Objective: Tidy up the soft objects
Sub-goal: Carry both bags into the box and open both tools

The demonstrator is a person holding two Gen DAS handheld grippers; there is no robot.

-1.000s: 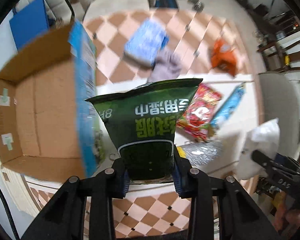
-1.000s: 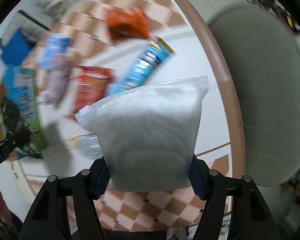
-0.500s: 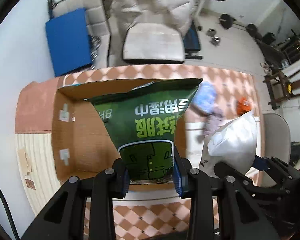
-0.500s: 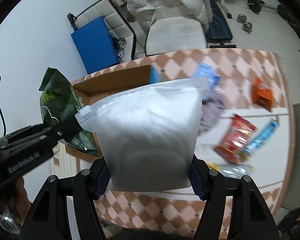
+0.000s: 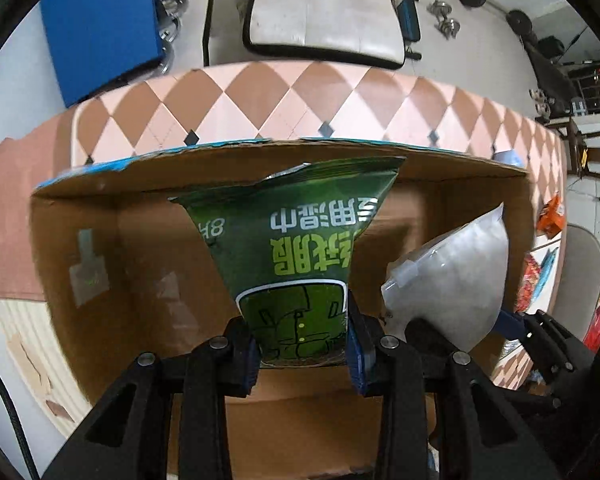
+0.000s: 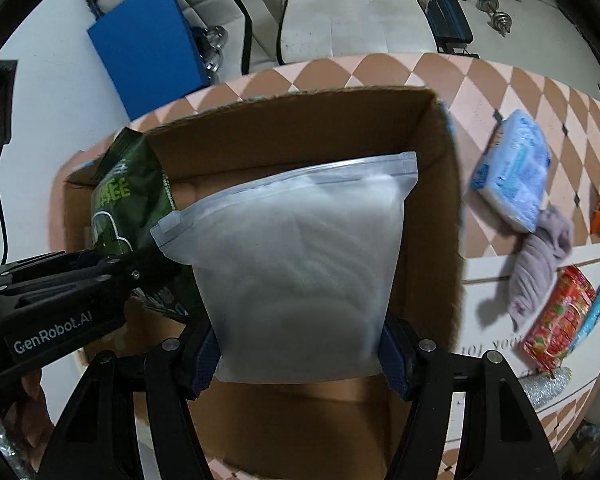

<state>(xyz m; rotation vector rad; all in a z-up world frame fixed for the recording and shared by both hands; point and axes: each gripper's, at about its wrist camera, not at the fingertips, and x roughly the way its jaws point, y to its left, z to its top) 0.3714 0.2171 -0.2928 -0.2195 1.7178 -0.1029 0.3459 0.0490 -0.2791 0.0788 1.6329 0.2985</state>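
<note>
Cardboard box beneath two gripped pouches

Each pouch's lower edge is hidden between the jaws. The left gripper clamps the green packet, the right gripper the frosted zip bag; both stand lengthwise away from the fingers, over the open box.

The left gripper is clamping something between its fingers; the right gripper, at its three o'clock, is gripping likewise.
</note>
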